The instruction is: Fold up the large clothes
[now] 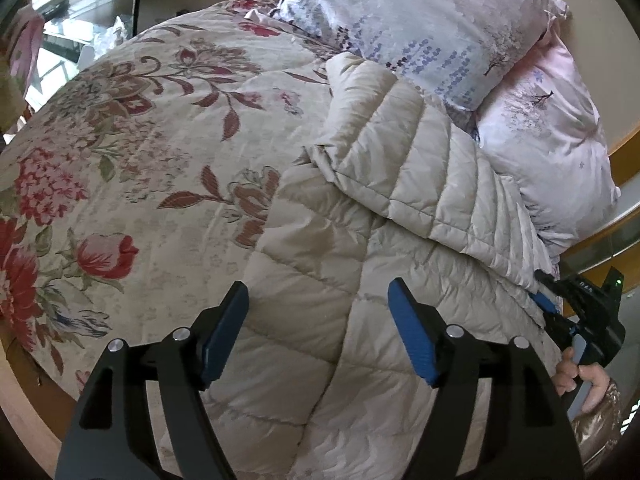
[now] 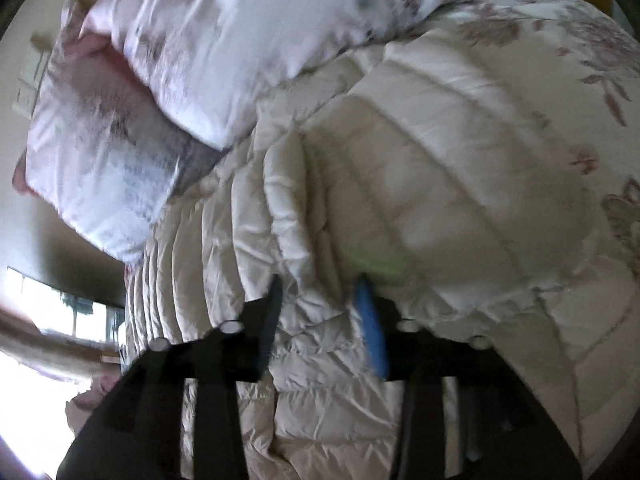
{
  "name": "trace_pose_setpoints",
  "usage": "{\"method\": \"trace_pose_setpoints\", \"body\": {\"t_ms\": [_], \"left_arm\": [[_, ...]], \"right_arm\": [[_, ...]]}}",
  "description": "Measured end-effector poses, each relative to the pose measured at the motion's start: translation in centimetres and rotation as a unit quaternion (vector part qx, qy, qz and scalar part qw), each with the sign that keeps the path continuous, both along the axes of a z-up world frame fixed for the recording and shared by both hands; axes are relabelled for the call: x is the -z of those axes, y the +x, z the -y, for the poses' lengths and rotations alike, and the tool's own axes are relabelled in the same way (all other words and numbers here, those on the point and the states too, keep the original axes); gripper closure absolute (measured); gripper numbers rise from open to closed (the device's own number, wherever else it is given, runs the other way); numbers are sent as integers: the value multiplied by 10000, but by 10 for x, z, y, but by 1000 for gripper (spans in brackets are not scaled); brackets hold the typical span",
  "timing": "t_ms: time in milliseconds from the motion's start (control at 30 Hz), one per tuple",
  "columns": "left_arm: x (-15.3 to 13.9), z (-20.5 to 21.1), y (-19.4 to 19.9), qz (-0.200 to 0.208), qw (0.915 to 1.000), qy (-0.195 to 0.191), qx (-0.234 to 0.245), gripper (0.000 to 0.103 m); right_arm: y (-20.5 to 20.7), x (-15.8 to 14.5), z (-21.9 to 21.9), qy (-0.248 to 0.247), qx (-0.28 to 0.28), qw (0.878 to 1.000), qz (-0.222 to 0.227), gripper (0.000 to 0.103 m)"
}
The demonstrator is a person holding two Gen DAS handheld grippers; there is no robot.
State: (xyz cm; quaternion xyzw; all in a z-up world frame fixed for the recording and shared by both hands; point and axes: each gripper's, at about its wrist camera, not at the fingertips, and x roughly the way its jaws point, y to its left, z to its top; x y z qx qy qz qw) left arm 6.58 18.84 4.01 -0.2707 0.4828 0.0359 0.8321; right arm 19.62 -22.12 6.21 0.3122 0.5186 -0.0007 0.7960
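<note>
A cream quilted jacket [image 1: 360, 216] lies crumpled on a floral bedspread [image 1: 132, 152], one sleeve folded across it. Two pale printed pillows [image 1: 420, 28] crowd its far right edge. The left gripper [image 1: 316, 332] hovers open above it; the right gripper [image 2: 320, 320] pinches a fold of jacket fabric.

black tool [image 1: 316, 332], blue pads [image 1: 412, 336], silver screws; shiny bronze sleeve [image 1: 596, 428].

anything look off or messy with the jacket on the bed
Nothing damaged or spilled. The beige puffer jacket lies on the floral quilt, only partly folded: one sleeve is laid across the body, and its far end butts against the pillows. The fabric is rumpled.
</note>
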Motion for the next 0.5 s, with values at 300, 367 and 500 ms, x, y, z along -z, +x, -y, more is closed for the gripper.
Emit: {"method": "trace_pose_setpoints", "body": {"t_ms": [300,367,500], "left_arm": [[1,-19,-12,-118,9998,147,-113,30],[3,-21,-14,-178,9997,170,-83,30],[5,-22,-16,-274,9993,244,67,30]], "right_arm": [[-11,3,-2,-521,110,9983,-223,99],[-10,6,-3,-514,10,9982,-305,98],[-10,-5,-3,-410,-212,9987,-219,75]]}}
